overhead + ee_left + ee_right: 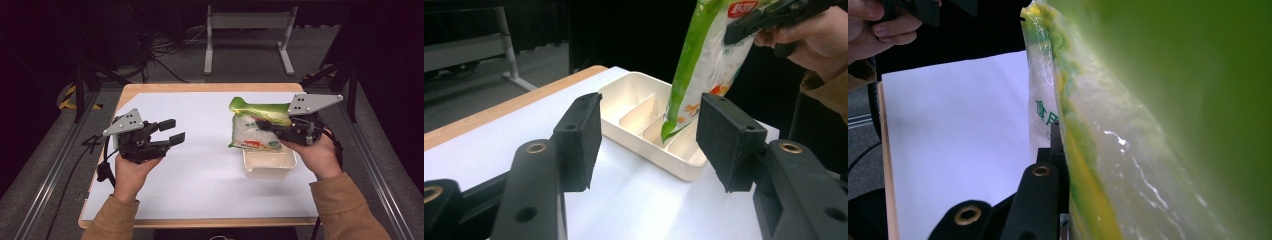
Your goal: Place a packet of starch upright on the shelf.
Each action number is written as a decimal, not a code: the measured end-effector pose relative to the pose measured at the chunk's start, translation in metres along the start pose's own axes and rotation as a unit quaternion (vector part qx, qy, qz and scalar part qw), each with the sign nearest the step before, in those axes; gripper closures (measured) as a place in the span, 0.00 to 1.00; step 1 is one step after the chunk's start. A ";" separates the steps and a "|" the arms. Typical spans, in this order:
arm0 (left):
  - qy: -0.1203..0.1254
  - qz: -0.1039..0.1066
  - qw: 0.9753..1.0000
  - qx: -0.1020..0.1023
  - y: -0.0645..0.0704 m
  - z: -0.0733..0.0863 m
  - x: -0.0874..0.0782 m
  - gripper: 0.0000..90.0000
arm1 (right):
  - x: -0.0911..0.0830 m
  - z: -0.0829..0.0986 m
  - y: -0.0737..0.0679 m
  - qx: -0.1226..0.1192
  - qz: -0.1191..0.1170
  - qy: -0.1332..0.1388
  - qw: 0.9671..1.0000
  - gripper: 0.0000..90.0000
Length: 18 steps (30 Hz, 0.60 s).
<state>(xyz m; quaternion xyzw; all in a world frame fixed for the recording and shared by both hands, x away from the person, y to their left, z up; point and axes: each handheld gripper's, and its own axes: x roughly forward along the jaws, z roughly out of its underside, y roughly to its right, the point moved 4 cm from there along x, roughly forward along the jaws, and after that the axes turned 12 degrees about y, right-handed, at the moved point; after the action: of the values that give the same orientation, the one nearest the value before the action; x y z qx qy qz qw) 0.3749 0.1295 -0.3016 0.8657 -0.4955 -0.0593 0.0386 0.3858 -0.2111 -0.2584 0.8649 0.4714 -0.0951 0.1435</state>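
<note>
A: What is listed first, largest down?

B: A table (200, 97) covered by a white sheet (200, 170). A green and white bag (255, 127) is held upright over a cream divided tray (270, 167) near the table's right edge, its lower corner dipped into one compartment.

A: And the grippers?

B: The right gripper (287, 131) is pinched on the bag's upper part. The left gripper (172, 131), jaws spread wide, is held above the table's left edge with nothing between them.

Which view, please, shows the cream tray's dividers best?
The left gripper view: the tray sits open with its dividers plain. In the high view the bag covers part of the tray, hiding them.
</note>
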 end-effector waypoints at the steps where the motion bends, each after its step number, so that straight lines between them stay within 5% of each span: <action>1: 0.000 0.000 1.000 0.000 -0.001 0.000 0.000 0.50 | -0.002 0.000 0.001 0.001 0.002 -0.002 1.000 0.91; 18: -0.011 0.000 1.000 -0.005 -0.001 0.004 0.004 0.50 | -0.019 0.012 0.011 0.006 0.013 -0.053 0.999 0.91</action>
<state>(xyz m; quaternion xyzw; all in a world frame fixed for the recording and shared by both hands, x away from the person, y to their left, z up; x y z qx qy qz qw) 0.3776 0.1265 -0.3063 0.8649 -0.4954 -0.0718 0.0373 0.3848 -0.2354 -0.2620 0.8658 0.4510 -0.1415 0.1643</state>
